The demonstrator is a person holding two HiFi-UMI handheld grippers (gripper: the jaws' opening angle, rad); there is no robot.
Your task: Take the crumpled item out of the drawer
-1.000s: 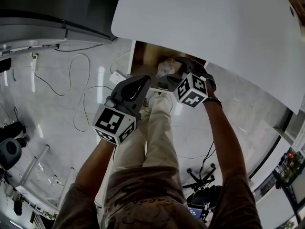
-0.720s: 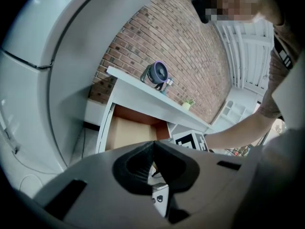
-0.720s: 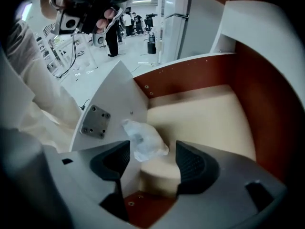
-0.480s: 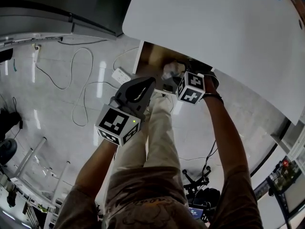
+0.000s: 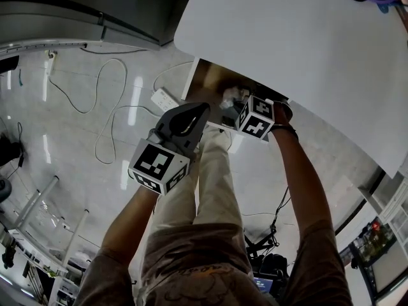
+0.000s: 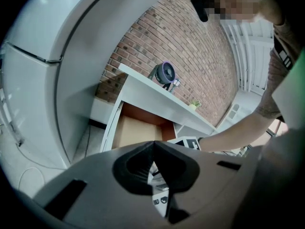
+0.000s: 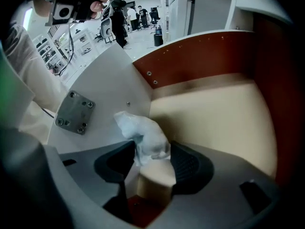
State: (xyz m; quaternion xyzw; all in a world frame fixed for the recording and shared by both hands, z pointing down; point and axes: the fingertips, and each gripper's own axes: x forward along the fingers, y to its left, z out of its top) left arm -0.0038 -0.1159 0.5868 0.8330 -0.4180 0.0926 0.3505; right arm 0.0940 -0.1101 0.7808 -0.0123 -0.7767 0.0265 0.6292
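Observation:
The drawer (image 5: pixel 207 85) stands pulled out under the white tabletop (image 5: pixel 306 37). A crumpled white item (image 5: pixel 231 96) lies near its front right. My right gripper (image 5: pixel 236 104) reaches into the drawer. In the right gripper view its jaws (image 7: pixel 152 151) are closing, and the crumpled item (image 7: pixel 143 135) sits between the pads, touching both, beside the drawer's white front wall (image 7: pixel 105 94). My left gripper (image 5: pixel 194 111) hangs in front of the drawer, shut and empty; its tips (image 6: pixel 153 149) meet below the drawer (image 6: pixel 133 128).
A power strip (image 5: pixel 164 99) and looping cables (image 5: pixel 105 116) lie on the glossy floor left of the drawer. The person's legs (image 5: pixel 204 177) are right below both grippers. A small purple fan (image 6: pixel 164 74) stands on the tabletop. A tall grey cabinet (image 6: pixel 43 80) is at the left.
The right gripper has pushed a little deeper into the drawer and its jaws have narrowed around the crumpled item. The left gripper has stayed in place.

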